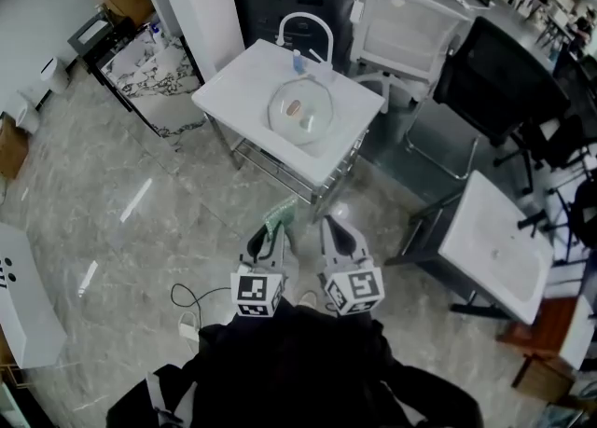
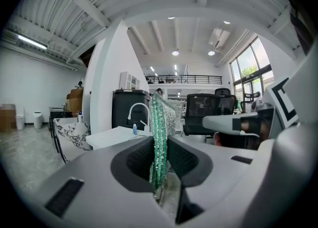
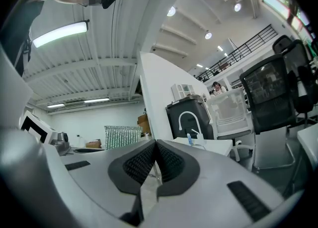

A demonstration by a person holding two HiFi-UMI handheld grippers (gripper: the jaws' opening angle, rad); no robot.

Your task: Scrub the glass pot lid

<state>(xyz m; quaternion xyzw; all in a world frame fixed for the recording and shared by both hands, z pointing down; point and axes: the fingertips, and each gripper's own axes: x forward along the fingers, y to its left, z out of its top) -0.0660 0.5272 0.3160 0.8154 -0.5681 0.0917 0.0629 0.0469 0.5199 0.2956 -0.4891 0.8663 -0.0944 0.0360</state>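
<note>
I judge this the approach step. My left gripper [image 2: 160, 158] has its jaws clamped on a green scrubber [image 2: 160, 127]; my right gripper [image 3: 155, 160] has its jaws together, empty. The glass pot lid [image 1: 300, 111], clear and domed, lies on the tabletop [image 1: 238, 81], well ahead of both jaws. Next I must close in.

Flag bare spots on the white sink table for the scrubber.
Widest bare patch: the white table's left corner, between the round glass pot lid and the left edge. A narrower strip lies right of the lid. Crowded at the back: white curved faucet and small blue bottle.
</note>
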